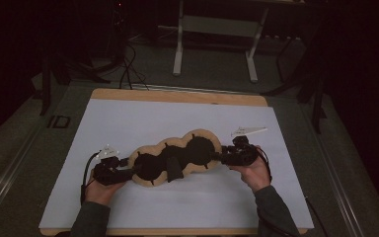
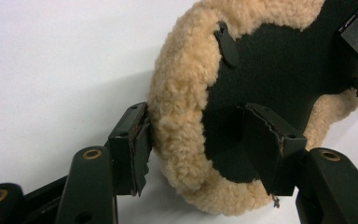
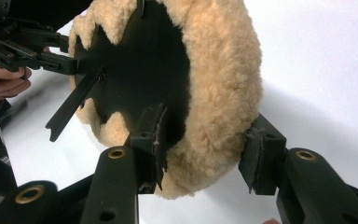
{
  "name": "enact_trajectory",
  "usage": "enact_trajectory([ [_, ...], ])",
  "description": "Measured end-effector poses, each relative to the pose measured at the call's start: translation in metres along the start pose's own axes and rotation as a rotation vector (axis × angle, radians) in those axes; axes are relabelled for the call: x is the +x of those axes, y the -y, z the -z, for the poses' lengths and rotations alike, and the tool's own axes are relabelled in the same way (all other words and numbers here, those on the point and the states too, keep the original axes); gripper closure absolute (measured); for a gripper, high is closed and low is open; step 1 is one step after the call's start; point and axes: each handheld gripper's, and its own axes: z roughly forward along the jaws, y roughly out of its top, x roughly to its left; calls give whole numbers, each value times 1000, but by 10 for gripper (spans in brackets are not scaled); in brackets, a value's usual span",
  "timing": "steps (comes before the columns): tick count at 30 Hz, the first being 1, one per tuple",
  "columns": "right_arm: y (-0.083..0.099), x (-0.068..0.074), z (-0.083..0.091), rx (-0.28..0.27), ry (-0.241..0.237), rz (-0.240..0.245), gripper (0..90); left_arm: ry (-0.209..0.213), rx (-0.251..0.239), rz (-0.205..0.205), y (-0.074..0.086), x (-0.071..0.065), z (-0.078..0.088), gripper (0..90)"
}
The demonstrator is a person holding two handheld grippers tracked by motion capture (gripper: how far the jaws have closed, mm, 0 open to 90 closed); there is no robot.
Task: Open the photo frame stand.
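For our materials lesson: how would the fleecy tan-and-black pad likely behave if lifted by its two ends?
The pad would probably sag in the middle, being long and thin. Its woolly rim looks soft, so it likely squashes under the claw and hardly slips. It seems light and lies flat, so it won't roll.

A wooden table (image 1: pixel 177 95) stands under a white sheet (image 1: pixel 143 118) that covers nearly all of it — bare wood shows at twelve o'clock. On the sheet, just toward six from centre, lies a fleece-edged black pad (image 1: pixel 177 158) — lengthwise from nine to three.
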Motion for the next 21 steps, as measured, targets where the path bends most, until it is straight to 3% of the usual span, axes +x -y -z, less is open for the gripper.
enact_trajectory([
  [11,2,1,0,9,23,36,539,25,19,48,3,0,-3,421],
  [21,4,1,-4,38,79,44,521,21,13,25,0,-2,-2,471],
])
